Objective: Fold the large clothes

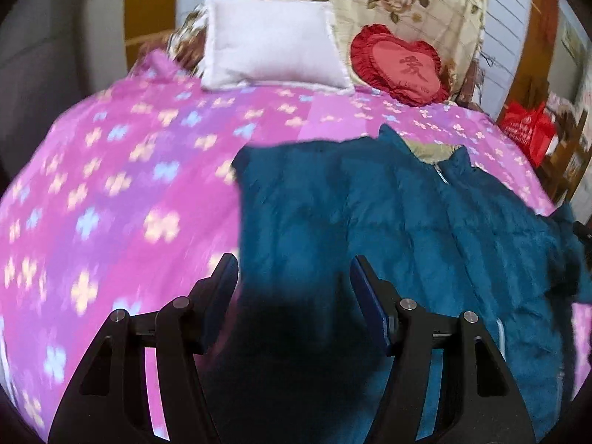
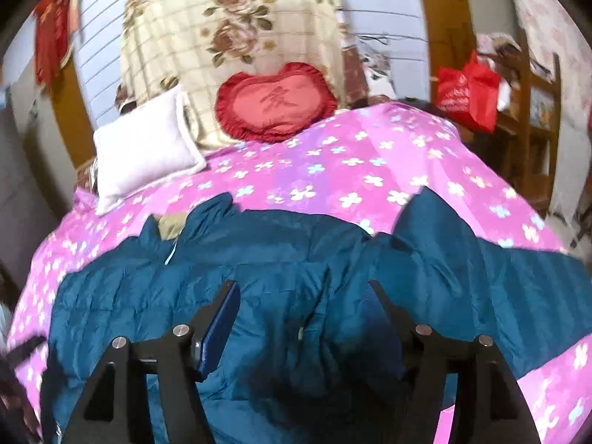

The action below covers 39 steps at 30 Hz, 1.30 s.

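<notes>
A large teal quilted jacket [image 1: 388, 203] lies spread on a pink flowered bedspread [image 1: 122, 170]. Its collar with tan lining points toward the pillows. In the left wrist view my left gripper [image 1: 294, 273] is open, its jaws wide apart over the jacket's left edge, where a dark fold of fabric rises between them. In the right wrist view the jacket [image 2: 281, 259] fills the near bed, a sleeve [image 2: 462, 244] stretching to the right. My right gripper [image 2: 303, 296] is open above the jacket's middle, holding nothing.
A white pillow [image 1: 273, 51] and a red heart cushion [image 1: 399, 63] lean on a floral quilt stack [image 2: 236, 22] at the bed's head. A red bag [image 2: 466, 88] hangs by wooden shelves at the right. The bedspread [image 2: 333, 162] lies beyond the jacket.
</notes>
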### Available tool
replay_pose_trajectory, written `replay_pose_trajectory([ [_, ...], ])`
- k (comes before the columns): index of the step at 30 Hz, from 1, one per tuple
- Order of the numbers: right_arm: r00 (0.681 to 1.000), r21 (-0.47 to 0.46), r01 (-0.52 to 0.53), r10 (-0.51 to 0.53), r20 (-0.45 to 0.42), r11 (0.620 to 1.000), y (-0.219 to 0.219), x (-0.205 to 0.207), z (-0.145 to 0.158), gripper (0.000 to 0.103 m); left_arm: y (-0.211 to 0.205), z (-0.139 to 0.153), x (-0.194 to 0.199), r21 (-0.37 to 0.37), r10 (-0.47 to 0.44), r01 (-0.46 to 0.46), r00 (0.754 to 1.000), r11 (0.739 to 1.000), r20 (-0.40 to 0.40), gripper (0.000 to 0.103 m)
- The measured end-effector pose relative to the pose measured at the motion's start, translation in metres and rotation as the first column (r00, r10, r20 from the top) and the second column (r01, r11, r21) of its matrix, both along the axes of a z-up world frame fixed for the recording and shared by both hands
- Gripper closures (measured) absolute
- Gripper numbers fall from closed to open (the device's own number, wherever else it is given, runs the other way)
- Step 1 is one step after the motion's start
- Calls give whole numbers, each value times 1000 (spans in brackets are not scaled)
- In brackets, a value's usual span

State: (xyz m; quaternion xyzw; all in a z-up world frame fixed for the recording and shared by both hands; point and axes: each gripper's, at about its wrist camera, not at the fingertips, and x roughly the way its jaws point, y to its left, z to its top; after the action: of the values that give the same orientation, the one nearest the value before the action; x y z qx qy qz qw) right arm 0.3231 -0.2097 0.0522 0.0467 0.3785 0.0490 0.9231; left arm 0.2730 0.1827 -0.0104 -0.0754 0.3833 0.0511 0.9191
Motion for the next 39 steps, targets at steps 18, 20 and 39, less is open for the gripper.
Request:
replay_pose_trajectory([
  [18,997,21,-53,54,-62,998,5,-2,-41,38,9,-52,26,-42,64,-69,993,997,-98,19],
  [20,997,52,-76,75,8,996,19,-4,-22,38,8,-52,25,-40,63,-67,993,997,-98,19],
  [39,976,-32,-84,76,-204,996,36,16,-76,23,14,-28,1,-34,105,-109,990,994,-98,11],
])
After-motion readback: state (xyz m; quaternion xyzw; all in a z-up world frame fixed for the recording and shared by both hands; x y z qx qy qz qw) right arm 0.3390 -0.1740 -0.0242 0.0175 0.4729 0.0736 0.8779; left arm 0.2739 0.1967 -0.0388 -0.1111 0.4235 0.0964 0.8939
